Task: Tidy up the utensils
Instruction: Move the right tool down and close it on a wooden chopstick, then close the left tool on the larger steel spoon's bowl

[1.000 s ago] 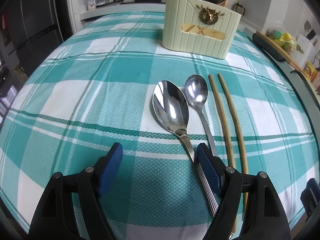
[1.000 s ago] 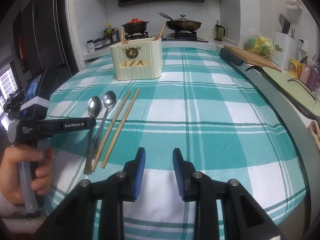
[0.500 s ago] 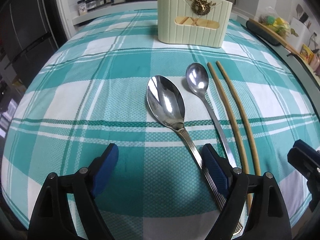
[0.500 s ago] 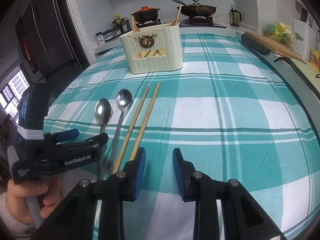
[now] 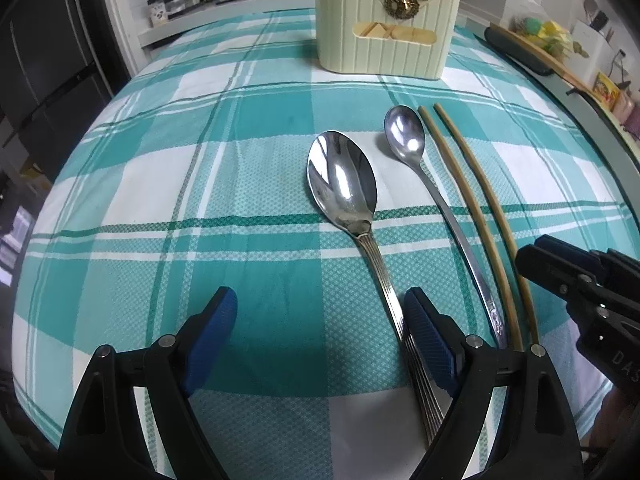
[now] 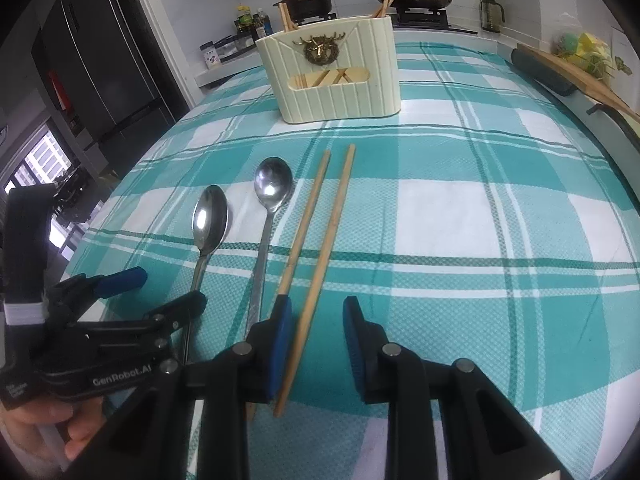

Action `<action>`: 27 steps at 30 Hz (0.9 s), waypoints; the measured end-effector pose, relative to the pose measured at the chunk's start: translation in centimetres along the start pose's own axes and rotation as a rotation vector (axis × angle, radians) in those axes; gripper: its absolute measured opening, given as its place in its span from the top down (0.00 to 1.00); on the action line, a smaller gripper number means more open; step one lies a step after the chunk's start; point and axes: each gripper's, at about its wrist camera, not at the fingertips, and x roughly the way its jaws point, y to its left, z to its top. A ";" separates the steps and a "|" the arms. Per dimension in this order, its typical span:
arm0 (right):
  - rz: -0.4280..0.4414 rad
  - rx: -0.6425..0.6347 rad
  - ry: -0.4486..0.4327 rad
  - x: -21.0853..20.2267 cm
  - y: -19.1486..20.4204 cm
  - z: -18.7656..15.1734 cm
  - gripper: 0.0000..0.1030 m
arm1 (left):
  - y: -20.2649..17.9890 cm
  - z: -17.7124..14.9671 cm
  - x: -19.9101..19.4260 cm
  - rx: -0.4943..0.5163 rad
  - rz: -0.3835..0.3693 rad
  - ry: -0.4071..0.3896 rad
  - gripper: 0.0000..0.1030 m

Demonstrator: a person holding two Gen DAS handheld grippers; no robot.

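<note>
1. The right gripper's fingers stand a narrow gap apart and are closing. Nothing is pinched yet: the outer wooden chopstick of the pair lies between them, close against the left blue pad, with clear space to the right pad.
2. The inner wooden chopstick runs under or just outside that left pad, so as the fingers stand I judge they would catch only one stick.
3. Both chopsticks lie flat on the bench's teal-and-white checked cloth. Their long axes run nearly straight ahead of the right fingers, with the near ends at the pads and the far ends towards the cream ribbed utensil holder.
4. The left gripper's fingers are spread wide and hold nothing. The large silver spoon lies ahead and to the right of their gap, and its ribbed handle passes just inside the right blue pad.
5. The slim long-handled silver spoon lies further right, outside the left fingers, between the large spoon and the chopsticks.
6. The holder stands well ahead of both pairs of fingers, on the same line as the utensils.
7. The right hand is nearer the chopsticks, the left nearer the spoons. The right fingers look due to shift slightly left to straddle both sticks.
</note>
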 end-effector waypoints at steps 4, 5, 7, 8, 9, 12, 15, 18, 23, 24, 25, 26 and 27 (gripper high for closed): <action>-0.048 -0.044 0.041 1.6 0.9 0.2 0.82 | 0.6 -0.1 -0.1 -0.012 0.004 0.002 0.16; -0.065 -0.056 0.029 1.5 1.0 0.2 0.87 | 0.9 -0.2 -0.1 -0.016 0.007 0.002 0.15; -0.106 -0.058 0.025 1.4 0.9 0.1 0.92 | 1.3 -0.2 0.0 -0.024 0.010 0.000 0.15; -0.118 -0.050 0.021 1.3 0.6 0.1 0.93 | 1.4 -0.3 -0.1 -0.026 0.011 0.000 0.15; -0.130 -0.045 0.017 1.2 0.4 0.0 0.93 | 1.6 -0.3 -0.1 -0.029 0.012 -0.001 0.15; -0.184 -0.018 0.007 0.7 -0.6 -0.2 0.93 | 1.9 -0.4 -0.1 -0.036 0.013 0.000 0.15; -0.237 0.024 0.000 -0.1 -2.1 -0.8 0.93 | 2.1 -0.5 -0.2 -0.035 0.015 0.001 0.15; -0.286 0.067 0.003 -1.3 -3.8 -1.7 0.93 | 2.3 -0.7 -0.4 -0.032 0.014 0.003 0.15; -0.320 0.119 0.015 -3.1 -6.4 -3.0 0.93 | 2.8 -0.5 -0.4 -0.026 0.005 0.015 0.15; -0.319 0.131 0.015 -3.4 -6.8 -3.1 0.92 | 2.7 -0.4 -0.4 -0.020 -0.001 0.016 0.15; -0.316 0.142 0.016 -3.6 -7.2 -3.2 0.91 | 2.7 -0.2 -0.3 -0.010 -0.008 0.016 0.15; -0.308 0.152 0.014 -3.8 -7.5 -3.3 0.86 | 2.6 0.0 -0.3 0.001 -0.015 0.018 0.15; -0.299 0.159 0.013 -3.9 -7.8 -3.3 0.82 | 2.5 0.3 -0.2 0.014 -0.017 0.020 0.15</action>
